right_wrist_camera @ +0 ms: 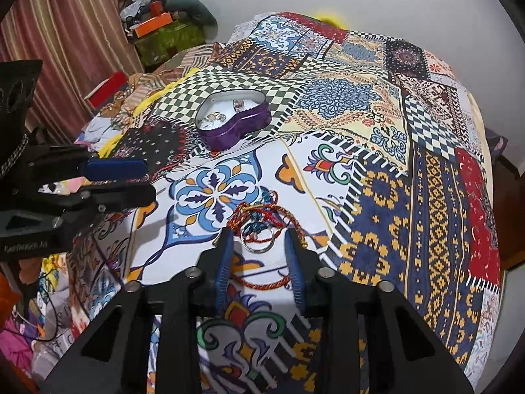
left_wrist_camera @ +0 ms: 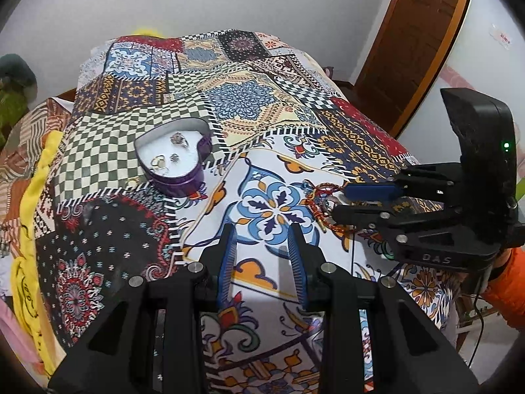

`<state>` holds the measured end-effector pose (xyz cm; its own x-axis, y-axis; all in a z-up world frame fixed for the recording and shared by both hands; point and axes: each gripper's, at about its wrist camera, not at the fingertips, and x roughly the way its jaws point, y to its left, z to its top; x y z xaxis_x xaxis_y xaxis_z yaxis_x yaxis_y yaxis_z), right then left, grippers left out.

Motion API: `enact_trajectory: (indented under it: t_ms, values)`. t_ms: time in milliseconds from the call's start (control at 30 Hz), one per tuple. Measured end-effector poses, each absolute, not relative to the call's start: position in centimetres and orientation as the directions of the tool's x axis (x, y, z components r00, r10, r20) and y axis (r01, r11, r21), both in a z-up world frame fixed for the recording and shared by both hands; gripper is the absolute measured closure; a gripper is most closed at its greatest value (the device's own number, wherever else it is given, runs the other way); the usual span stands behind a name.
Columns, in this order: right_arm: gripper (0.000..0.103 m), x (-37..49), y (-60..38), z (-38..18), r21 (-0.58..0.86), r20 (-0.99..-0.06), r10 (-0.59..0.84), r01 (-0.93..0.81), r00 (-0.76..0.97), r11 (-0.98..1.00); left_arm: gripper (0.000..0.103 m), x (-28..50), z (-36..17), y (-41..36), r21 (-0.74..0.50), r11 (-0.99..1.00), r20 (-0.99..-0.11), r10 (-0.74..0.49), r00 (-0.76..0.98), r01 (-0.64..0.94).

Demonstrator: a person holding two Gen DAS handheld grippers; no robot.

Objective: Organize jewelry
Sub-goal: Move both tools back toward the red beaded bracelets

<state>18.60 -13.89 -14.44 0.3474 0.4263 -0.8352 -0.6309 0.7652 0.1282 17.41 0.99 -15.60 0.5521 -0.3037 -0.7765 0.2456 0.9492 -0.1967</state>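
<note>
A purple heart-shaped tin (left_wrist_camera: 183,177) (right_wrist_camera: 239,124) stands open on the patterned cloth, with rings (left_wrist_camera: 178,139) (right_wrist_camera: 239,103) on its white lining. A tangle of red and gold cord bracelets with a silver ring (right_wrist_camera: 259,239) (left_wrist_camera: 320,202) lies on the white part of the cloth. My right gripper (right_wrist_camera: 259,229) (left_wrist_camera: 338,202) is open, its fingers either side of the silver ring, just above the cloth. My left gripper (left_wrist_camera: 262,229) (right_wrist_camera: 149,179) is open and empty, hovering left of the bracelets over the blue flower print.
A small gold ring (left_wrist_camera: 133,182) lies on the cloth beside the tin. Yellow fabric (left_wrist_camera: 29,203) and clutter lie along the left edge of the bed. A wooden door (left_wrist_camera: 413,32) is at the far right. Boxes and a curtain (right_wrist_camera: 65,32) stand at the far left.
</note>
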Motion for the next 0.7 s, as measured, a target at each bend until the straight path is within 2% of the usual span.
enact_trajectory:
  t_ms: [33,133,233,333,600,700]
  values:
    - [0.086,18.7,-13.7,-14.6,0.126,-0.838,0.424,-0.635,0.342,0.762,0.072,17.5,-15.6,0.8,-0.201,0.947,-0.775,-0.309,0.551,0.249]
    - [0.086,18.4,-13.5,-14.8,0.111,-0.836,0.424,-0.651,0.347,0.751,0.072,17.9,-15.4,0.2,-0.232,0.936,-0.766,-0.344,0.544,0.264]
    - [0.096,18.2,-13.9,-14.4,0.117,-0.829,0.436,-0.654,0.350,0.747,0.072,18.6,-15.5,-0.7,-0.268,0.921,-0.760,-0.382,0.525,0.282]
    - [0.096,18.1,-14.9,-13.6,0.131,-0.813,0.452,-0.641,0.367,0.757,0.077,19.3,-15.8,-1.9,-0.286,0.910,-0.765,-0.405,0.501,0.299]
    - [0.096,17.8,-16.6,-12.4,0.114,-0.802,0.442,-0.623,0.402,0.774,0.086,20.6,-17.9,-4.0,-0.259,0.921,-0.807,-0.372,0.457,0.292]
    - [0.087,17.9,-16.6,-12.7,0.155,-0.810,0.459,-0.622,0.365,0.768,0.086,20.3,-18.0,-4.0,-0.258,0.921,-0.806,-0.371,0.460,0.290]
